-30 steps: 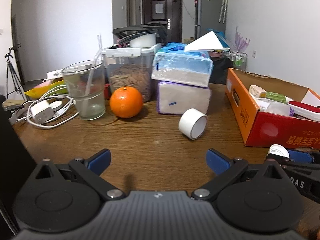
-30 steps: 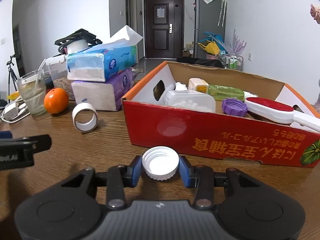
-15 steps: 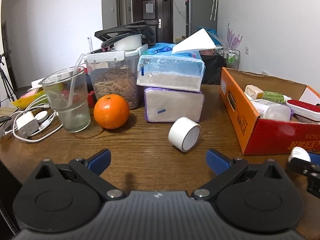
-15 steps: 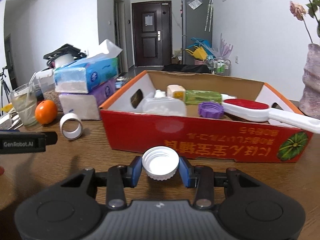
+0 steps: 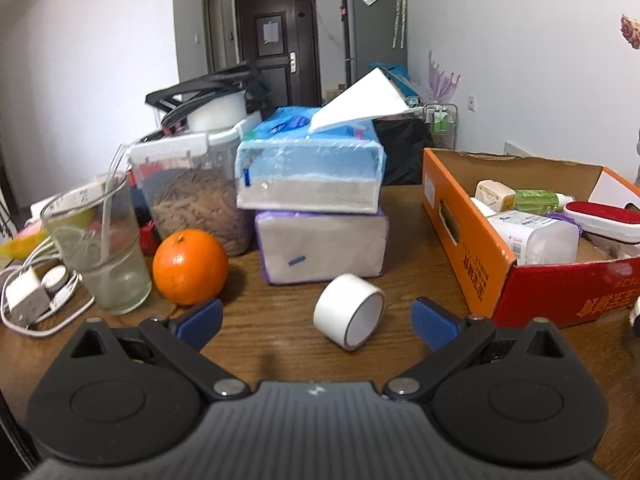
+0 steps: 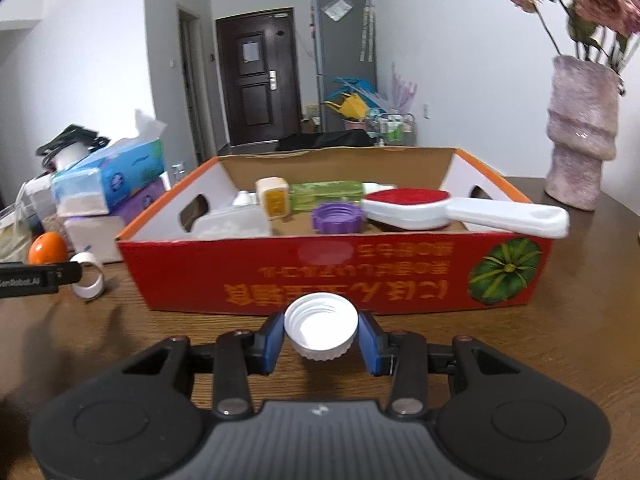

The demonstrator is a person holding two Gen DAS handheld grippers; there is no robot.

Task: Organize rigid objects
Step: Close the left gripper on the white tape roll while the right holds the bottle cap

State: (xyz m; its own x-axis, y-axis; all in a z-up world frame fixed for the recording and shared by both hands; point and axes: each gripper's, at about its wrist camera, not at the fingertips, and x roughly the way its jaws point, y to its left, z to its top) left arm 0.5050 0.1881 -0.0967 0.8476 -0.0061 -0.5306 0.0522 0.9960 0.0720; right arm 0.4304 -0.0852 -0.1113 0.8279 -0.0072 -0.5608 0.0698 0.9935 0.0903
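- Right gripper [image 6: 321,338] clamping a white screw cap [image 6: 321,332] between its blue pads, cap's open side facing the camera.
- Cap hanging just in front of the red near wall of the cardboard box [image 6: 400,276], above the wooden table [image 6: 580,344], not yet over the rim.
- Box already carrying a purple lid [image 6: 338,218], a red-faced lint brush with white handle [image 6: 460,212], a green bottle [image 6: 326,194], a small yellow-labelled container [image 6: 273,198] and a clear plastic tub [image 6: 230,222].
- Left gripper [image 5: 316,320] standing wide, nothing between its pads.
- White tape roll [image 5: 349,311] lying on its side on the table between those spread fingertips and slightly beyond them, touching neither.
- Orange [image 5: 190,266] sitting just left of the roll, beside a drinking glass [image 5: 100,248] with a straw.
- Two stacked tissue packs [image 5: 316,208] resting behind the roll, a clear storage jar [image 5: 192,196] to their left.
- Pink vase [image 6: 580,132] with flowers standing beyond the box's right end.
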